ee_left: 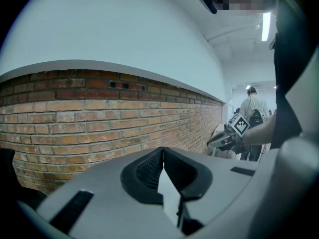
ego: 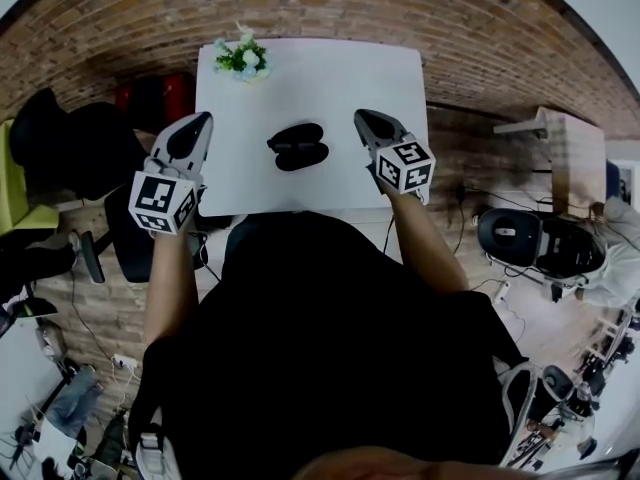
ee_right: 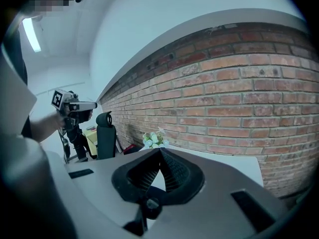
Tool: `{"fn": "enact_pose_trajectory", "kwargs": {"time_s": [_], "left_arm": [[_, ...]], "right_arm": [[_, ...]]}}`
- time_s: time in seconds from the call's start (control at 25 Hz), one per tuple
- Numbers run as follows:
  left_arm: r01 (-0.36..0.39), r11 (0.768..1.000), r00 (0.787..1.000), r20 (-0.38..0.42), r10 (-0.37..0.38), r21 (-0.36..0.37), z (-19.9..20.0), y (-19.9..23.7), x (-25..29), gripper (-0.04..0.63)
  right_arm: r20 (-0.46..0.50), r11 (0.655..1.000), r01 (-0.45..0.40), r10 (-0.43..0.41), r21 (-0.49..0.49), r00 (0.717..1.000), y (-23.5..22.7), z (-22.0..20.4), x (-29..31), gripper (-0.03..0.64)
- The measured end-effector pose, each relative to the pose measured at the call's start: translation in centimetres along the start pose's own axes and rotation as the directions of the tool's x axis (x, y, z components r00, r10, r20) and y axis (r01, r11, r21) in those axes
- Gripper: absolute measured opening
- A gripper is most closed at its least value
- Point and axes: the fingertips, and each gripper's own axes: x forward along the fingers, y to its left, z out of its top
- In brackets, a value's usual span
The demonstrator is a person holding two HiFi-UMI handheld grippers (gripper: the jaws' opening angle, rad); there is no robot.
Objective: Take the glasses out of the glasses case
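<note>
Glasses case (ego: 298, 146), dark, lay flat near the middle of the white table (ego: 330, 78), with nothing touching it. In the head view it read as two dark lobes lying close together. Whether the lid was shut or partly open could not be told, and no glasses showed outside it.

Left gripper (ego: 200, 120) hung at the table's left edge and right gripper (ego: 362, 118) over the table's right part. Both were above the tabletop and apart from the case.

Left gripper view: jaws together at the tips, nothing between them, aimed at the brick wall (ee_left: 99, 113) beyond the table. Right gripper view: jaws likewise closed on nothing, with the small bunch of flowers (ee_right: 153, 139) at the table's far left corner in line beyond them.

Judgement: task not begun. Left to do:
- bring both grippers in to the case
- steady it with one
- open the lid if it proves shut
- lift the glasses out and set them on the table
</note>
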Motion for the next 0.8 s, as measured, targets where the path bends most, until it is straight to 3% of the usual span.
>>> {"fn": "enact_pose_trajectory", "kwargs": {"time_s": [0.8], "left_arm": [[-0.010, 0.998, 0.998, -0.070, 0.005, -0.069, -4.8, 3.4, 0.1, 0.012]], "right_arm": [[-0.194, 0.994, -0.097, 0.084, -0.054, 0.977, 3.1, -5.9, 7.4, 0.015]]}}
